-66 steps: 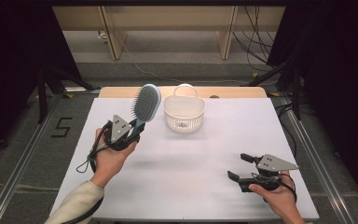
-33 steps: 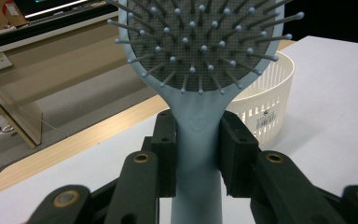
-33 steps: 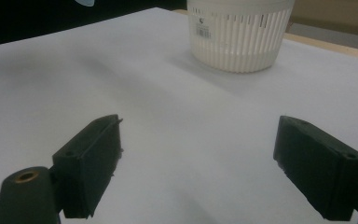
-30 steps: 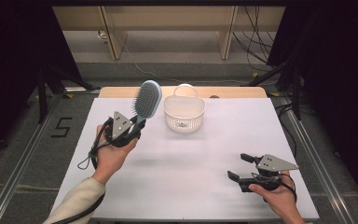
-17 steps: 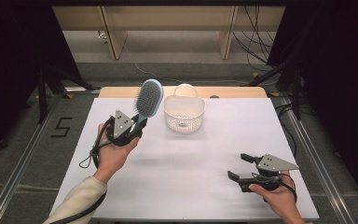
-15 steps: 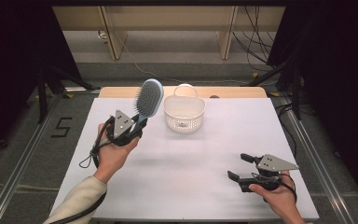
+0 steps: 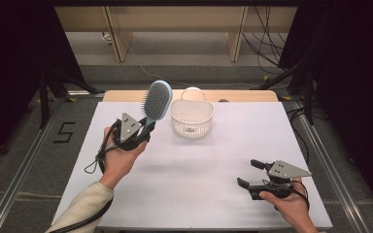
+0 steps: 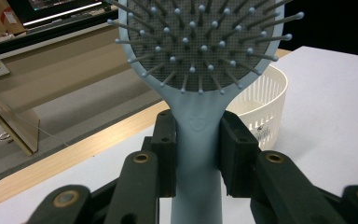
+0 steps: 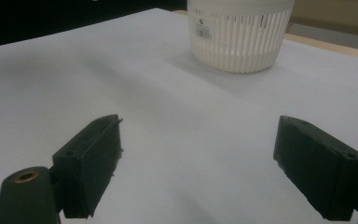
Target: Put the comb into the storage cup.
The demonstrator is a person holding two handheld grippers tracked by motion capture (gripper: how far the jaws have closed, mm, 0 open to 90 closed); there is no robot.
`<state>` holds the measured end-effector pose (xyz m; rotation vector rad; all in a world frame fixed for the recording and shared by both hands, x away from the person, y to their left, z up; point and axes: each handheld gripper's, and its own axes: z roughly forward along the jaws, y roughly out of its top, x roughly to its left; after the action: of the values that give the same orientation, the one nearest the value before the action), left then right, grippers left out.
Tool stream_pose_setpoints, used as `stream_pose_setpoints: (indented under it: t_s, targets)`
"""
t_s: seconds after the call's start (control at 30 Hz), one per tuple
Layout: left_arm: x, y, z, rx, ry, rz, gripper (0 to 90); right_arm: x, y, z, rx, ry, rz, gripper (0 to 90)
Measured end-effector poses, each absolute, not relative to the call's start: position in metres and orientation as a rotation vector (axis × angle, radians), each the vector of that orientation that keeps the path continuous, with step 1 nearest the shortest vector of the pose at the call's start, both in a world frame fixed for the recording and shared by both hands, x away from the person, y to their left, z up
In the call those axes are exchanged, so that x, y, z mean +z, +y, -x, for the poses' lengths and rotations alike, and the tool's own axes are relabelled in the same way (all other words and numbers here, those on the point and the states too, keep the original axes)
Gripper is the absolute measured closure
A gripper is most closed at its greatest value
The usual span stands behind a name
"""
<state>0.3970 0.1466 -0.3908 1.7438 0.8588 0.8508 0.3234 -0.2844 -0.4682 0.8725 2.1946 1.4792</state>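
Observation:
A pale blue hairbrush [image 7: 156, 100] stands upright above the left part of the white table, bristles toward the camera on the gripper. My left gripper [image 7: 143, 130] is shut on its handle [image 8: 196, 154], both black pads pressing its sides. The brush head [image 8: 200, 37] is just left of a white slotted basket [image 7: 192, 117] at the table's back middle; in the left gripper view the basket [image 8: 263, 109] shows behind the brush. My right gripper [image 7: 251, 173] rests low at the front right, open, with nothing between its fingers [image 9: 93, 158]. The basket [image 9: 240, 32] lies well ahead of it.
The white table top [image 7: 199, 170] spans the middle between the two hands. A wooden strip [image 7: 243, 95] runs along its far edge. Dark stands and cables [image 7: 272, 53] are on the floor beyond, and metal rails [image 7: 330, 160] flank both sides.
The brush head has tipped slightly toward the basket since the earliest frame. Both hands stay where they were, and the right gripper has not moved.

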Motion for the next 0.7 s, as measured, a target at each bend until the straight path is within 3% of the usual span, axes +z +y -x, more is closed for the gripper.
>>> stream_pose_setpoints:
  t_s: [0.7]
  targets:
    - [-0.3861, 0.1400, -0.3988, 0.841, 0.852, -1.731, 70.1, -0.4681, -0.2841, -0.3230, 1.483, 2.193, -0.875, 15.8]
